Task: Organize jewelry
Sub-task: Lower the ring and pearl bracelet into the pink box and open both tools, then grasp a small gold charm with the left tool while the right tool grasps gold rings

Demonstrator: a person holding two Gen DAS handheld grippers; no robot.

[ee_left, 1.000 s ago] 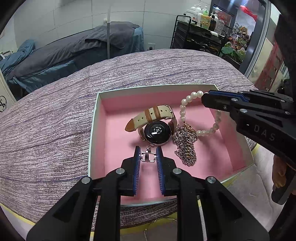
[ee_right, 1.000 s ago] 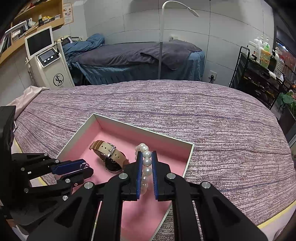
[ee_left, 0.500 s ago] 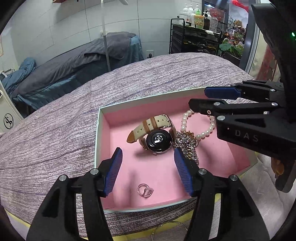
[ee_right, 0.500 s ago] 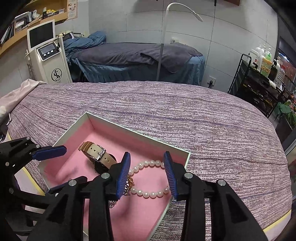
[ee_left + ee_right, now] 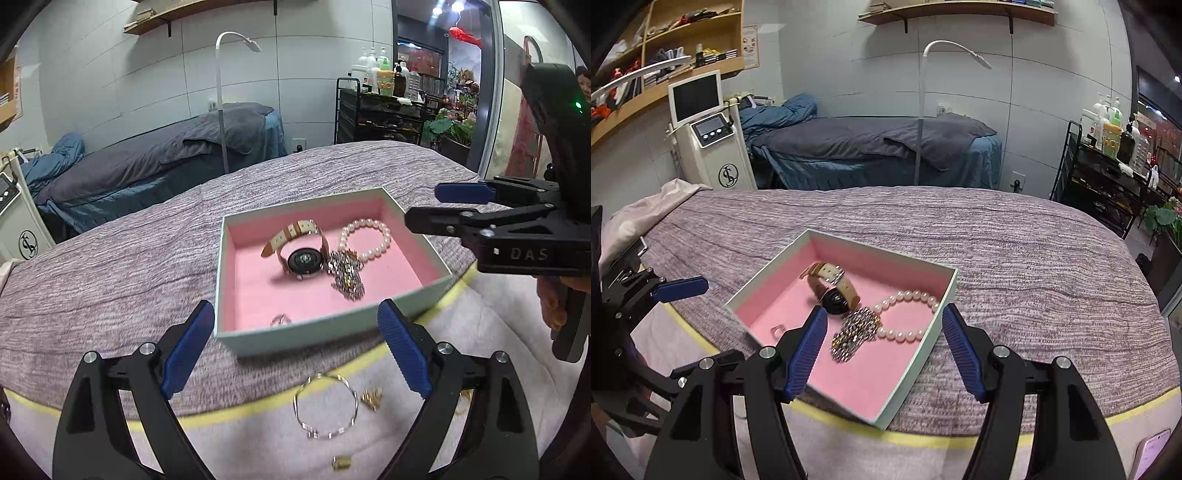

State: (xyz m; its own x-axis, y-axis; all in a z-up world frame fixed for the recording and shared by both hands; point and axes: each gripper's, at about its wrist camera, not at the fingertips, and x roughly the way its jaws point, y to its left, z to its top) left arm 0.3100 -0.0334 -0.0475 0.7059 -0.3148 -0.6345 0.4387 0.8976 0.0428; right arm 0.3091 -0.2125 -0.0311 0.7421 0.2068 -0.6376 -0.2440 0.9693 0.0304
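Once released, the small silver ring (image 5: 280,319) and white pearl bracelet (image 5: 909,312) lie in the pink-lined box (image 5: 334,338); the left gripper (image 5: 297,345) and right gripper (image 5: 884,352), jaws just opened, stand empty and drawn back, ready for the pieces left outside.

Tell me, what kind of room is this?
Probably a beauty or massage salon: a treatment bed with a lamp over it, a machine with a screen, and a cart of lotion bottles.

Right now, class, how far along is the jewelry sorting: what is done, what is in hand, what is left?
Done: the watch, pearl bracelet, chain and ring lie in the pink box. In hand: nothing; the left hand-held gripper and right hand-held gripper have just been opening, empty. Left: the thin bangle and small gold pieces outside the box.
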